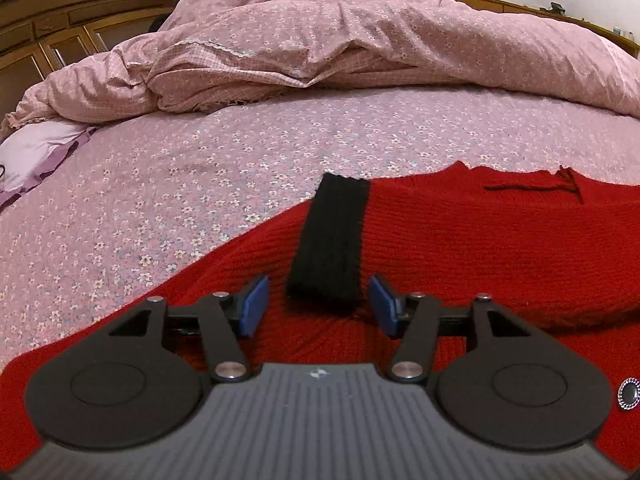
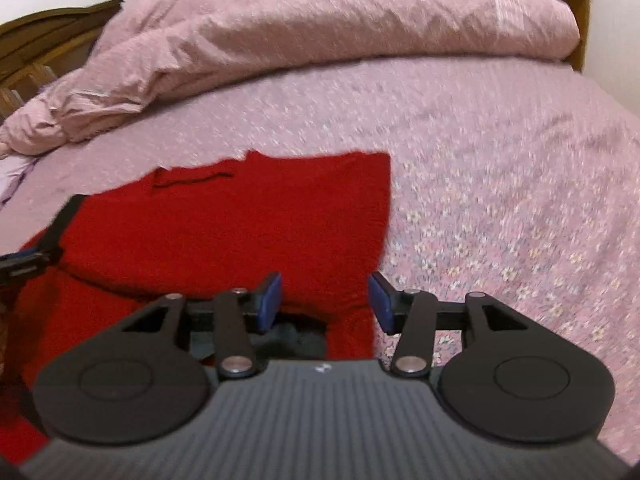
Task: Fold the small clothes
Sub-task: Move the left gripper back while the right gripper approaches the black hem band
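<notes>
On the bed (image 1: 200, 184), a red knit sweater (image 1: 460, 240) is spread flat, its black cuff (image 1: 332, 240) laid across the body. The cuff should be pinched squarely at its end. Both the left gripper (image 1: 318, 300) and right gripper (image 2: 324, 300) are held low, jaws wide, nothing gripped.

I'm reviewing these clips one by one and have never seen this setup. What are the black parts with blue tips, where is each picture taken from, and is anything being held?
Each picture comes from a camera mounted on a handheld two-finger tool, looking along its blue-padded fingers. One shows the left tool, the other the right tool. Both are open and hold nothing. On the flowered bedsheet lies a red knit sweater with a black cuff. A rumpled pink duvet sits behind.
</notes>
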Available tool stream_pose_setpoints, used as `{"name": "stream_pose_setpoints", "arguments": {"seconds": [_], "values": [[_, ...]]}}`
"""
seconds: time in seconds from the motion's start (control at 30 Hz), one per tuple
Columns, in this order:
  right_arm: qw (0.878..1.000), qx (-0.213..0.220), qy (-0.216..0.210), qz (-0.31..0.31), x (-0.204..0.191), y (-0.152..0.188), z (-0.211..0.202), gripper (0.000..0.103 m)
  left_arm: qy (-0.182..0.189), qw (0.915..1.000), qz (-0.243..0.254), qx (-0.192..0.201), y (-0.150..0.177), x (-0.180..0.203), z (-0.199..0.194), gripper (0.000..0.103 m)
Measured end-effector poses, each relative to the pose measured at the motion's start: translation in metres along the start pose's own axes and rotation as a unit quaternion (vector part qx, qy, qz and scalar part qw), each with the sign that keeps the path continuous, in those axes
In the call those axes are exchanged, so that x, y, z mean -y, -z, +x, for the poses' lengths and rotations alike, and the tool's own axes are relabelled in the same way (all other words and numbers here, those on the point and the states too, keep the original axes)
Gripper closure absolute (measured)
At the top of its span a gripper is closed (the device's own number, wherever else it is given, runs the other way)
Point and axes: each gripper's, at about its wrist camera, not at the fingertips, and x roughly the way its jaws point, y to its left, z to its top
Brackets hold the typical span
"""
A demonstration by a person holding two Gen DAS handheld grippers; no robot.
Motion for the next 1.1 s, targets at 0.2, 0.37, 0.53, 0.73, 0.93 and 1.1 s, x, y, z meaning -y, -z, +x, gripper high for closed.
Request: {"name": "stream_pose_setpoints", "arguments": {"seconds": [0.2,0.37,0.53,0.73,0.93,1.1], "values": [[0.999,-0.014,-0.011,0.049,0.018,0.010,0.022,0.047,-0.001,0.9999,-0.010,-0.009,-0.004,-0.002,-0.004,0.040],[0.998,-0.021,-0.011,0.052,0.017,0.007,0.014,0.046,-0.005,0.9996,-0.023,-0.016,-0.005,-0.007,-0.018,0.040],[0.999,-0.014,-0.008,0.046,0.011,0.007,-0.004,0.046,-0.012,0.9990,-0.032,-0.027,0.001,-0.011,-0.036,0.040],[0.999,-0.001,-0.018,0.031,0.001,0.008,-0.027,0.046,-0.018,0.9981,-0.050,-0.032,0.005,-0.019,-0.062,0.040],[1.000,0.005,-0.024,0.015,-0.012,0.017,-0.044,0.046,-0.027,0.9972,-0.060,-0.034,0.011,-0.030,-0.087,0.040],[0.999,0.007,-0.039,0.007,-0.024,0.023,-0.055,0.046,-0.056,0.9962,-0.058,-0.033,0.015,-0.041,-0.104,0.040]]}}
